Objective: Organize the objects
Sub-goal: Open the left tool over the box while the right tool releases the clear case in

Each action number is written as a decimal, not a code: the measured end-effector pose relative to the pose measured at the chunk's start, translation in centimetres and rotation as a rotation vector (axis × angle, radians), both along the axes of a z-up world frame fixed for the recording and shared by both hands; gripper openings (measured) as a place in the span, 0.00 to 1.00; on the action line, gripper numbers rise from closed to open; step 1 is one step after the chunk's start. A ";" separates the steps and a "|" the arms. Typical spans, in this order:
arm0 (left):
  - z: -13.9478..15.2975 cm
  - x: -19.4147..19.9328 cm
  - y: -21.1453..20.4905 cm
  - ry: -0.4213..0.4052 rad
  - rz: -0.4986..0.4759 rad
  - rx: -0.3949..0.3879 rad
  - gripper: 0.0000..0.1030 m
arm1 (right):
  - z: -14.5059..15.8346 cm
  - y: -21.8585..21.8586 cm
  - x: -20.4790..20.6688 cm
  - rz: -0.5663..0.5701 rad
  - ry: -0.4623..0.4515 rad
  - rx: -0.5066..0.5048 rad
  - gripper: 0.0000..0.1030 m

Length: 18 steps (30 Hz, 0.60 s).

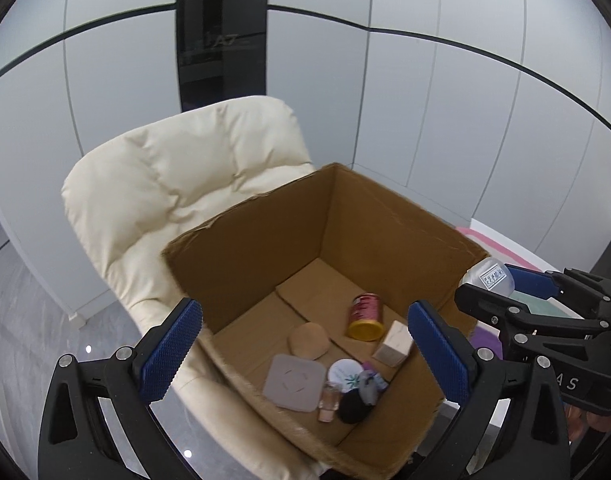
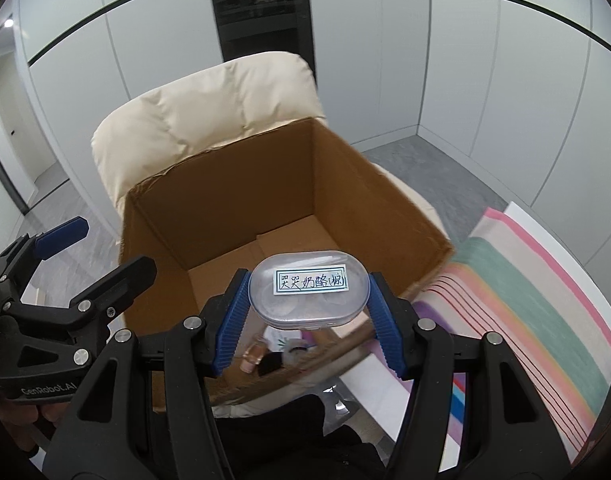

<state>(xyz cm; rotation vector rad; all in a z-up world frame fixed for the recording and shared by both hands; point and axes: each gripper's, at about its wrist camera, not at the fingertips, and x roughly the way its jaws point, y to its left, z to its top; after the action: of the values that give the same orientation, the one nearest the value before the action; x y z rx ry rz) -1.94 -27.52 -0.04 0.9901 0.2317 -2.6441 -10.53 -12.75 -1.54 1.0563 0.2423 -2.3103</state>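
Observation:
An open cardboard box (image 1: 385,216) (image 2: 225,208) stands on a cream padded chair (image 1: 177,184) (image 2: 209,112). Inside lie a red and gold can (image 1: 365,317), a small cream carton (image 1: 394,344), a tan round pad (image 1: 308,341), a grey square pad (image 1: 292,382), a small glass bottle (image 1: 328,402) and a white round lid (image 1: 345,374). My left gripper (image 1: 301,354) hangs open over the box with nothing between its fingers. My right gripper (image 2: 309,312) is shut on a clear oval case (image 2: 310,294) with a handwritten label, above the box's near edge; that case (image 1: 488,277) shows at the right of the left wrist view.
A striped pastel cloth (image 2: 517,300) lies to the right of the box on a white surface. Grey floor (image 1: 33,320) shows left of the chair, and white wall panels (image 1: 425,112) with a dark cabinet (image 1: 221,36) stand behind.

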 end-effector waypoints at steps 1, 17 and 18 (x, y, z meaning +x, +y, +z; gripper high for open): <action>0.0 0.2 -0.4 -0.003 0.011 0.006 1.00 | -0.1 -0.5 0.1 0.008 -0.001 0.002 0.59; 0.1 -0.2 -0.7 0.003 0.016 0.015 1.00 | -0.6 0.0 -0.2 -0.032 0.003 0.012 0.90; 0.1 -0.4 -0.5 0.006 0.013 0.020 1.00 | -0.6 0.4 -0.4 -0.047 0.001 0.013 0.93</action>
<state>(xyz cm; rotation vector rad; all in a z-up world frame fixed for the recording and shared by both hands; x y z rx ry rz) -2.34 -27.99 0.08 0.9842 0.2655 -2.6383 -10.89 -12.31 -2.12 1.0785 0.2352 -2.3541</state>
